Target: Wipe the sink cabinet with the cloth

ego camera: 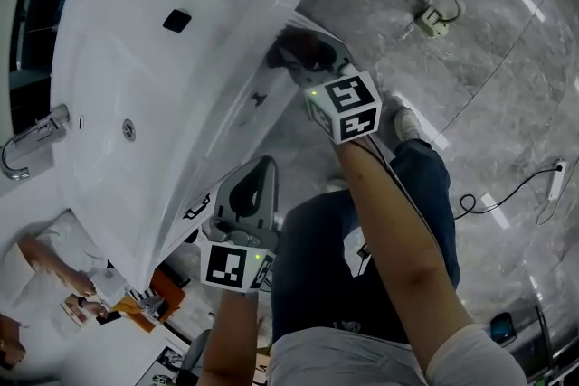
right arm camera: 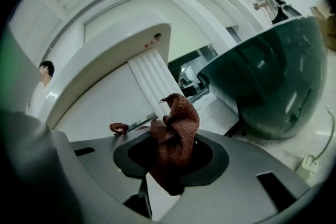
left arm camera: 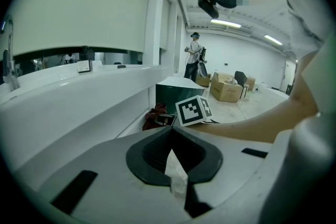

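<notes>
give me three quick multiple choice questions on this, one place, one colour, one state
1. Where is the cloth? A in a bucket; B in the right claw; C on a shelf
2. What colour is the cloth? A blue; B yellow; C reddish-brown
3. How is the left claw? A shut and empty; B wide open; C gripping a sponge

Answers: B, the cloth is pinched between the right claw's jaws; C, its weave shows reddish-brown; A, its tips meet with nothing between.
</notes>
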Motion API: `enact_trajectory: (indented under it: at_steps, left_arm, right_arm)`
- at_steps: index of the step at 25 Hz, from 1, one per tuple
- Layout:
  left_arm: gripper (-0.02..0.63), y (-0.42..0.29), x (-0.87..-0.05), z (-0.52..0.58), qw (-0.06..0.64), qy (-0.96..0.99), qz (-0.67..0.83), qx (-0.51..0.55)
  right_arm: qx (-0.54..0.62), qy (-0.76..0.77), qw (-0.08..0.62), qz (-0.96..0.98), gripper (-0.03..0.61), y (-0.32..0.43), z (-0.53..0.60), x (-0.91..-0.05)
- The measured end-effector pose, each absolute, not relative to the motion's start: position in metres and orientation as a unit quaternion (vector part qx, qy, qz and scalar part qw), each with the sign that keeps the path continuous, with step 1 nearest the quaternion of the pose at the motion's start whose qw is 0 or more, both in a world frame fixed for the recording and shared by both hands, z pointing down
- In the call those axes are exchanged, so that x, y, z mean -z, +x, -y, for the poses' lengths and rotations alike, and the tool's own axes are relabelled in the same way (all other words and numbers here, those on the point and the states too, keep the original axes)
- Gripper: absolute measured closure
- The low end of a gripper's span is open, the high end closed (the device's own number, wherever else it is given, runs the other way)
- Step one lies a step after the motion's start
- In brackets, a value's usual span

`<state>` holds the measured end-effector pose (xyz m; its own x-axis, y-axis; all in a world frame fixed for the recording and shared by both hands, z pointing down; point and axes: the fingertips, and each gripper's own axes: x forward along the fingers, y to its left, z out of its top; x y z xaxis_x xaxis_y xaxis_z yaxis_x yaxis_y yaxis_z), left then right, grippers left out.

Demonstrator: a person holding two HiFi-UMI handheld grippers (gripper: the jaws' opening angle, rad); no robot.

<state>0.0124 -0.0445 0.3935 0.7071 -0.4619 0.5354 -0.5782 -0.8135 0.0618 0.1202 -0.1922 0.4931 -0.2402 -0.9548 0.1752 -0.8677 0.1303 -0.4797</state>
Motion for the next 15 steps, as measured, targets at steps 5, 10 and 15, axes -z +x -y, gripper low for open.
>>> enact_trajectory:
  at_steps: [5, 10, 15]
  left_arm:
    - [0.603, 0.006, -0.416, 0.042, 0.119, 0.917, 0.284, -0.254]
    - [0.603, -0.002, -0.442, 0.037, 0.123, 0.915, 0.284, -0.260]
    - [0.603, -0.009, -0.453, 0.043, 0.123, 0.912, 0.292, -0.261]
  right_arm:
    - [0.288, -0.616, 0.087, -0.728, 0.451, 0.125, 0.192, -0.549]
    - [0.301, -0.620, 0.069, -0.721, 0.451, 0.128, 0.191, -0.590]
    - [0.324, -0.623, 0.051, -0.710, 0.451, 0.128, 0.193, -0.627]
